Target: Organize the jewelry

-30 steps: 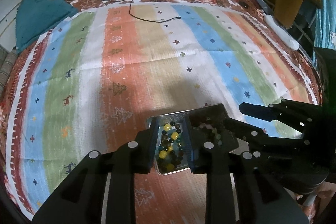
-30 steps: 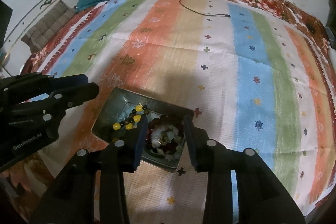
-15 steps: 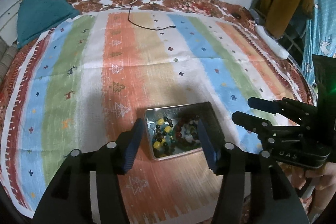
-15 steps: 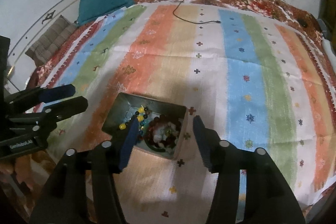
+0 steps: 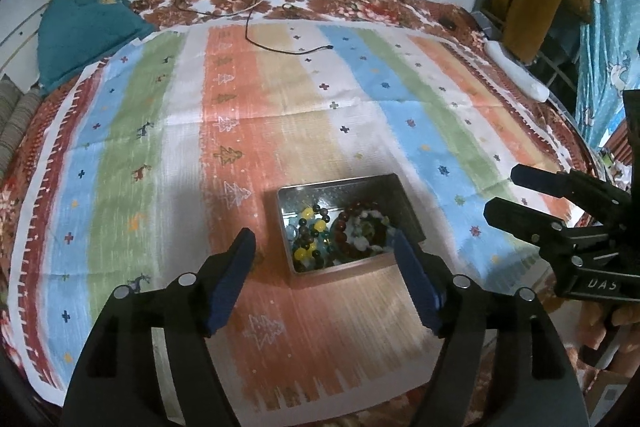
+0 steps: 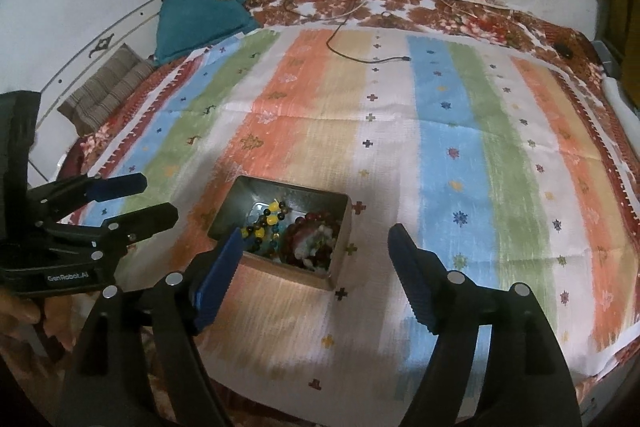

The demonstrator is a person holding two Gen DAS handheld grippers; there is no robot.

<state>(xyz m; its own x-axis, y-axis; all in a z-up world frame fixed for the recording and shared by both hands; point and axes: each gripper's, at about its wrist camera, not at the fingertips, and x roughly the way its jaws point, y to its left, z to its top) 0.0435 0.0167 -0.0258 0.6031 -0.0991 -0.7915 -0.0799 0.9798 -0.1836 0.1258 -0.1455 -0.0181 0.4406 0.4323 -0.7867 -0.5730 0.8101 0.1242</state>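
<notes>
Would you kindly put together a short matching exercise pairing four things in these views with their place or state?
Things:
1. metal tin
2. yellow-bead bracelet
3. teal cloth
4. left gripper

Place or state:
A. bunched at the far left corner of the bed
B. open, holding nothing
C. in the tin's left half
D. resting on the striped cloth, lid off

Pairs: 1-D, 2-C, 3-A, 4-B

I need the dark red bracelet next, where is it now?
The dark red bracelet lies in the right half of the metal tin on the striped cloth, beside the yellow-and-dark bead strand.
</notes>
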